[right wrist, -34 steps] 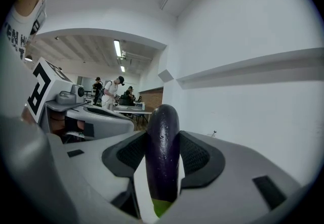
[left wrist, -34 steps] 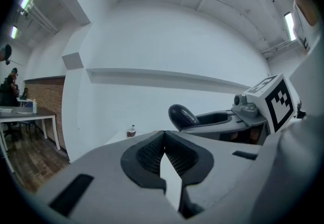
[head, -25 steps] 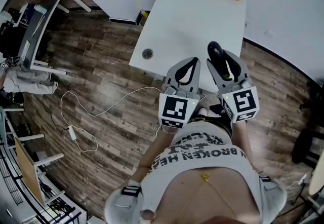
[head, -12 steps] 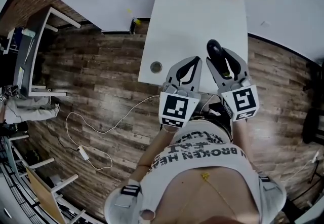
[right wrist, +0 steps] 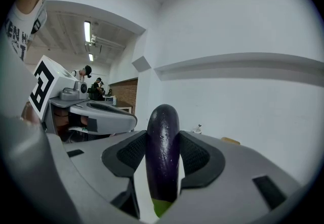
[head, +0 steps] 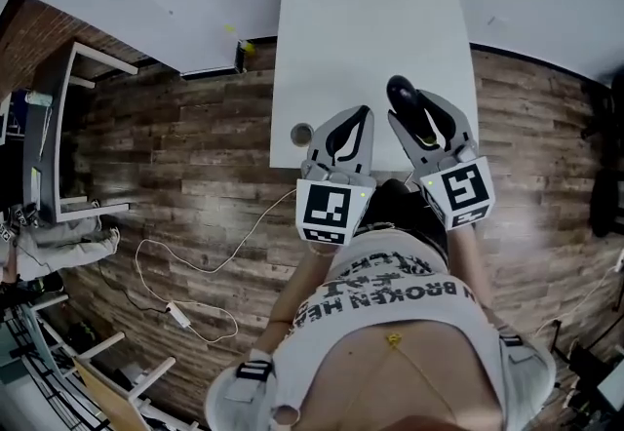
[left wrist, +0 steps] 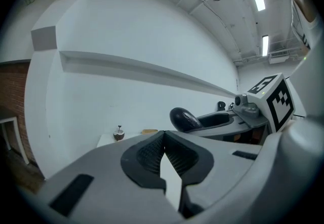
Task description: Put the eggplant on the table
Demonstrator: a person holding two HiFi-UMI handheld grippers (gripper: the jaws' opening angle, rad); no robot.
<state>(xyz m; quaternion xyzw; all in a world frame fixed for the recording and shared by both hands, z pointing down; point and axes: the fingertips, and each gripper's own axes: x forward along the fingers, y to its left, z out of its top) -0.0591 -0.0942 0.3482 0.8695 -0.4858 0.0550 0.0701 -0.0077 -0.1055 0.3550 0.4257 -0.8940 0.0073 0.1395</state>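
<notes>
Head view: grey left gripper (head: 363, 115) and grey right gripper (head: 417, 112) side by side over the near end of the white rectangular table (head: 370, 19) | Left gripper view: jaw tips touching, nothing between | Right gripper view: pads clamped on the glossy dark-purple eggplant (right wrist: 163, 147), tip forward, green stem end nearest the camera

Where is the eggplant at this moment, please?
The eggplant is held in the right gripper, dark tip pointing forward, above the near edge of the white table in the head view, just right of the left gripper.
</notes>
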